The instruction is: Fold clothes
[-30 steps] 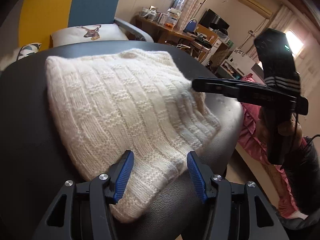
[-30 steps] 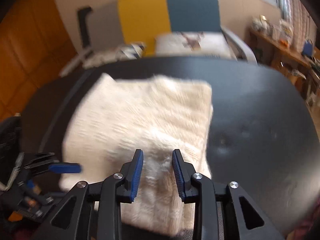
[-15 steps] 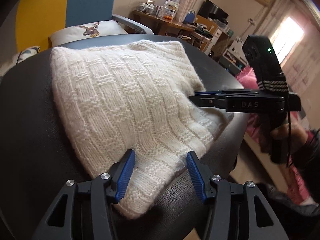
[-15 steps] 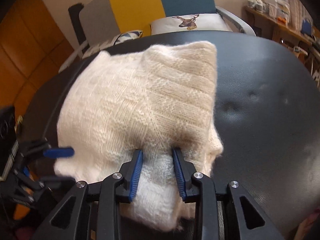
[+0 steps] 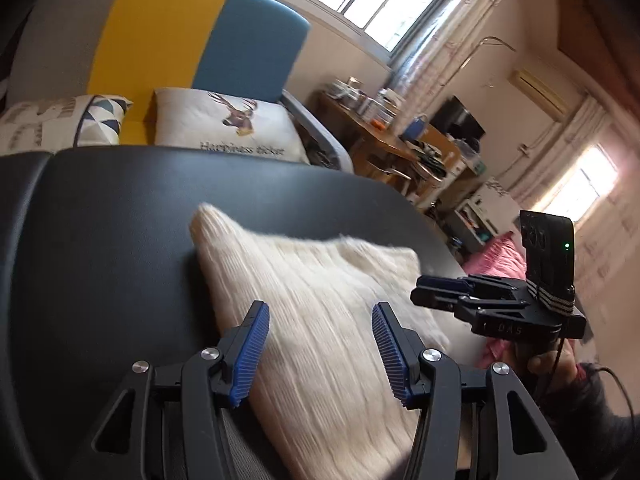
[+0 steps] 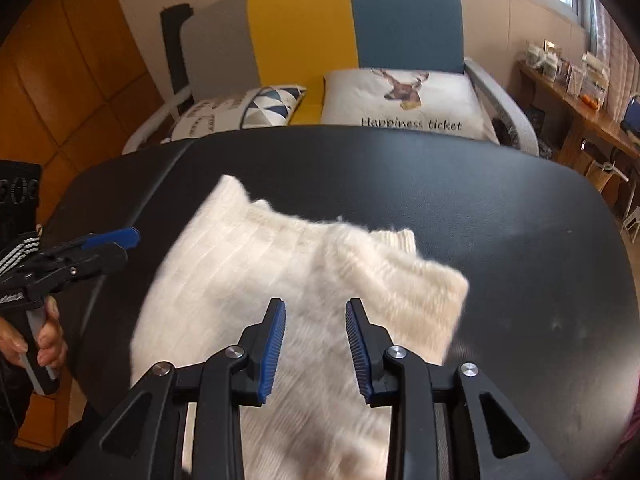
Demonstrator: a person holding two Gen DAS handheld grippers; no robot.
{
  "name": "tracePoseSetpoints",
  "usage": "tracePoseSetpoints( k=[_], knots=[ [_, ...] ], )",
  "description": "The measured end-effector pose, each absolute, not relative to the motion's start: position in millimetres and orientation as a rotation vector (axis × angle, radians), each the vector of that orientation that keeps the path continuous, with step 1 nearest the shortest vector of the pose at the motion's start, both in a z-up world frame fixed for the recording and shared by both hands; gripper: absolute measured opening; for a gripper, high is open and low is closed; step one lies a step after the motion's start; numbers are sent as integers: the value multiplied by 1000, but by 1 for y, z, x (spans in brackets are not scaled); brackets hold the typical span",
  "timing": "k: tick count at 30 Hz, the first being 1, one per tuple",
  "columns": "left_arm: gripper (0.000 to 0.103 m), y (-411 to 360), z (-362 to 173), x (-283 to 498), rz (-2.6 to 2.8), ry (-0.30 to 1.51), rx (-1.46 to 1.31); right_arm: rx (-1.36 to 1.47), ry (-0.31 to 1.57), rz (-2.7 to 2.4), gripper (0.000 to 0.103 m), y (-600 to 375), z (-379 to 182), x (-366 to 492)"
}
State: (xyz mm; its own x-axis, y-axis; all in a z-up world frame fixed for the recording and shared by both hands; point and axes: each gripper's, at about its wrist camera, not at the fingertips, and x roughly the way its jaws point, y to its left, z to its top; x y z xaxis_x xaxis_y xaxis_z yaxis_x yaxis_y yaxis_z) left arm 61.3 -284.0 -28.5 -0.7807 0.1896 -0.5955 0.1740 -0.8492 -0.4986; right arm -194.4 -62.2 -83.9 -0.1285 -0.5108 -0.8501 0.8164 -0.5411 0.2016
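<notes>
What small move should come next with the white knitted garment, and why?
Probably pull both grippers back. The white knitted garment already lies folded on the black surface, and the left gripper and right gripper stand open above it, holding nothing.

A black, smooth, leather-like desk [image 6: 500, 216] with rounded corners carries the work. One thing lies directly on it: a cream knitted sweater [image 6: 256, 280], folded into a thick bundle and blurred in both views. The sweater sits toward the desk's near edge and left side, leaving bare black surface to the sweater's right and behind it, where a seam [image 5: 36, 184] crosses the far-left corner.
</notes>
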Motion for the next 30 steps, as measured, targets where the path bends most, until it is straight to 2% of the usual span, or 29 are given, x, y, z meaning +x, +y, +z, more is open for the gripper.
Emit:
tracePoseSetpoints(
  k=[4,9,14,22,27,30],
  knots=[
    [55,-290,-50,26,2843,-890,-1193,1381,246,-1757,29,-53,-125,-239],
    [59,-277,-87,-6,2776,-811,-1465,1356,65,-1742,27,-21,-141,-250],
    [62,-277,-86,-5,2781,-857,-1439,1345,-22,-1727,26,-5,-141,-252],
    [61,-237,-35,38,2855,-694,-1137,1140,86,-1631,29,23,-78,-198],
    [61,-203,-42,56,2852,-570,-1151,1203,260,-1597,29,34,-104,-166],
    [62,-190,-55,56,2826,-570,-1211,1237,349,-1670,23,44,-129,-165]
  ],
)
